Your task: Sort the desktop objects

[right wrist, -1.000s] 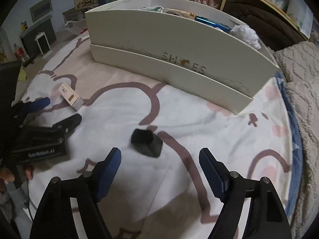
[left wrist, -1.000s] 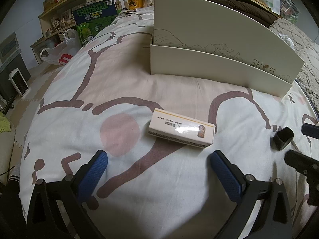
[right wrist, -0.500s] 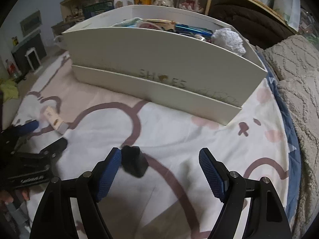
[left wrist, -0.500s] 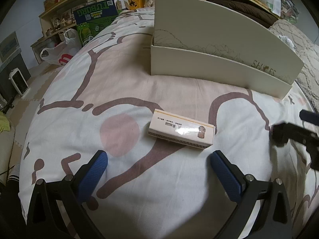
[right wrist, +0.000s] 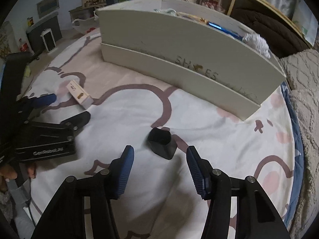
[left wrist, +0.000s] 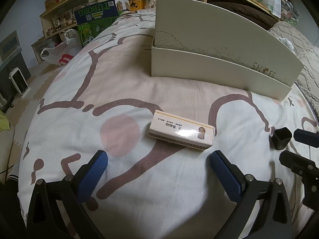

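On the white bedspread with brown and pink cartoon lines (left wrist: pixel 123 83), my left gripper (left wrist: pixel 157 160) gapes wide, empty, before the long cream cardboard packet (left wrist: pixel 181 133). My right gripper (right wrist: pixel 159 156) is parted, holding nothing, the small black plastic cap (right wrist: pixel 161 143) lying just ahead. The cream shoe box (right wrist: pixel 179 57) stands beyond.

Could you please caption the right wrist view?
Open right gripper approaches small black cap on patterned bedsheet.
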Demonstrator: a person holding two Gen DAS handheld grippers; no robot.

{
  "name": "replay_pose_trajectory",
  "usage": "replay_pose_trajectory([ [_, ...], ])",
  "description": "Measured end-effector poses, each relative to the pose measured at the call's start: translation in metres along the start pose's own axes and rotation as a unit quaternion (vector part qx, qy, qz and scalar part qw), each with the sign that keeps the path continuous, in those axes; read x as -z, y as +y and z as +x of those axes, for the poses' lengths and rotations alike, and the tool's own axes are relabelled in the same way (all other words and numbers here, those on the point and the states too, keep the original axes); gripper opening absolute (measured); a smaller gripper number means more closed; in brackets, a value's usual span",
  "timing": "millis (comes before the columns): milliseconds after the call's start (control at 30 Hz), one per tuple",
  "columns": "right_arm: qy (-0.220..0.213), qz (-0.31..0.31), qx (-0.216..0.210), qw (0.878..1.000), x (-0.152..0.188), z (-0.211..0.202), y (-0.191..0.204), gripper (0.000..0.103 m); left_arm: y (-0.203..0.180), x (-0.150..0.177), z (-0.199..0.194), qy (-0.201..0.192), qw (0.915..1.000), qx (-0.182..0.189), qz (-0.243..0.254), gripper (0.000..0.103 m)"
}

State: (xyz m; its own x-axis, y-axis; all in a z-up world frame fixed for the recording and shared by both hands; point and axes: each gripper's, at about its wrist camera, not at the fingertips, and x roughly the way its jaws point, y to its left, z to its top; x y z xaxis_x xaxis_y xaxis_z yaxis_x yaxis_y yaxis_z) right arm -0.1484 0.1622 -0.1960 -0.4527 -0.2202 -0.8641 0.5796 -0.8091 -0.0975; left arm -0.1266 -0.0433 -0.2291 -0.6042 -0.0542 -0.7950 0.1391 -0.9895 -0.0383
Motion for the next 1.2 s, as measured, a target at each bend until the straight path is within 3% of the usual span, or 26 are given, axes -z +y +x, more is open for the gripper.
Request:
replay_pose_trajectory([
  [167, 0.011, 0.013, -0.008, 1.000, -0.004, 0.012, -0.003, 0.040, 0.000, 0.000, 0.000, 0.000, 1.0000, 0.000, 0.000, 0.103],
  [367, 0.004, 0.015, -0.011, 1.000, -0.006, 0.015, 0.001, 0.039, 0.002, -0.001, -0.002, -0.008, 0.9999, 0.006, -0.009, 0.103],
  [467, 0.005, 0.013, -0.012, 1.000, -0.006, 0.016, 0.002, 0.030, 0.004, -0.003, -0.003, -0.012, 0.9997, 0.014, -0.019, 0.102],
  [567, 0.004, 0.011, -0.019, 1.000, -0.005, 0.016, 0.003, 0.030, 0.004, -0.005, -0.004, -0.017, 0.9994, 0.017, -0.023, 0.101],
  [800, 0.000, 0.013, -0.012, 1.000, -0.004, 0.018, 0.006, 0.030, 0.008, -0.008, -0.007, -0.033, 0.9986, 0.020, -0.037, 0.089],
  [1133, 0.008, 0.061, -0.037, 0.997, -0.006, 0.020, -0.004, 0.030, -0.003, -0.011, -0.001, -0.031, 0.9993, 0.017, -0.007, 0.088],
  [1200, 0.008, 0.069, -0.043, 0.997, -0.007, 0.021, -0.006, 0.030, -0.003, -0.011, -0.002, -0.034, 0.9993, 0.016, -0.006, 0.078],
])
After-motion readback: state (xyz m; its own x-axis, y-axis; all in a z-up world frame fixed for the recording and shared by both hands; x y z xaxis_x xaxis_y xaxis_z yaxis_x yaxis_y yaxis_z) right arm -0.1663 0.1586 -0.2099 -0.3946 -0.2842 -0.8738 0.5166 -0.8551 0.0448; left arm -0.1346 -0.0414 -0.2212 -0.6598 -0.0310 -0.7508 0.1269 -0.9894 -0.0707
